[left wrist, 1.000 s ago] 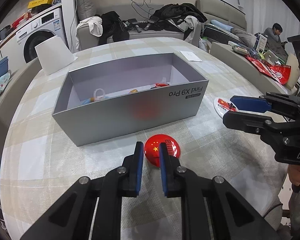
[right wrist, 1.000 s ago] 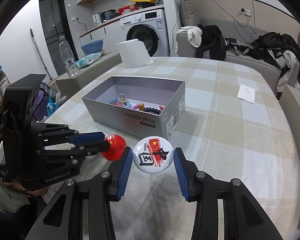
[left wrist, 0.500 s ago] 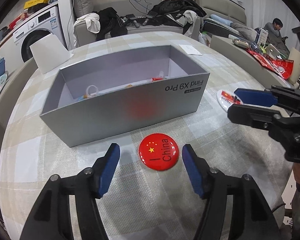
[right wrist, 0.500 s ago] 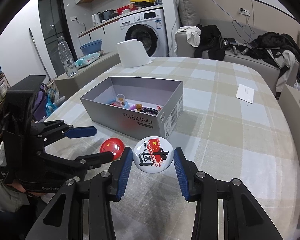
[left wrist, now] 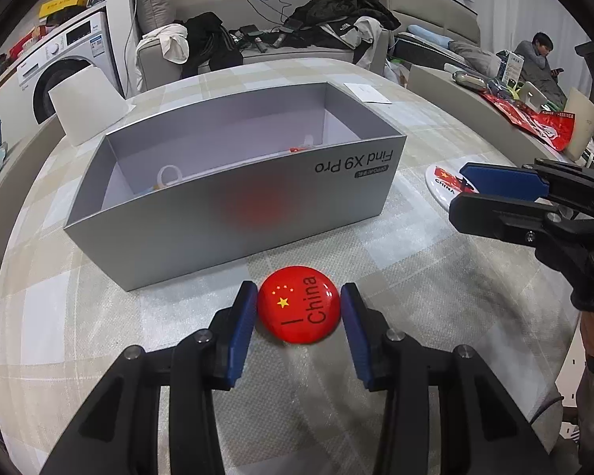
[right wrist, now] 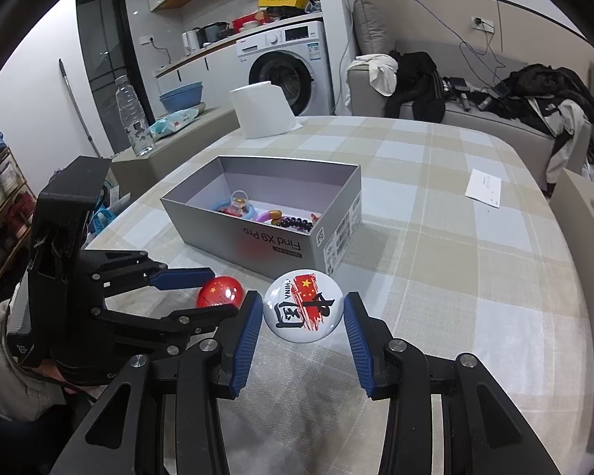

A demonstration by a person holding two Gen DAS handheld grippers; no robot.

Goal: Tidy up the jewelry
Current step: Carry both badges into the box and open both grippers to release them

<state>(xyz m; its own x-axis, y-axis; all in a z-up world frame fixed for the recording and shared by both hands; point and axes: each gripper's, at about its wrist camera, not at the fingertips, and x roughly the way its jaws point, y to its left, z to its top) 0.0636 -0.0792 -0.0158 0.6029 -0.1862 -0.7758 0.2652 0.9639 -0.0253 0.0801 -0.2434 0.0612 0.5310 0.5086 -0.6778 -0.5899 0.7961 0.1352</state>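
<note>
Left wrist: gripper (left wrist: 298,304) narrower than before.

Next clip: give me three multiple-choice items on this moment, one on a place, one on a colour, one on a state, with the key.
1. Where does the red badge lie?
A. inside the grey box
B. on the tablecloth before the box
C. on the sofa

2. The badge between the right gripper pads is mainly:
A. white
B. green
C. black

3. The box is:
A. lidded
B. open, holding trinkets
C. overturned

Key: B, the red badge rests on the cloth, between the left gripper pads, which are closing; A, the white badge has a white ground; B, trinkets show inside.
</note>
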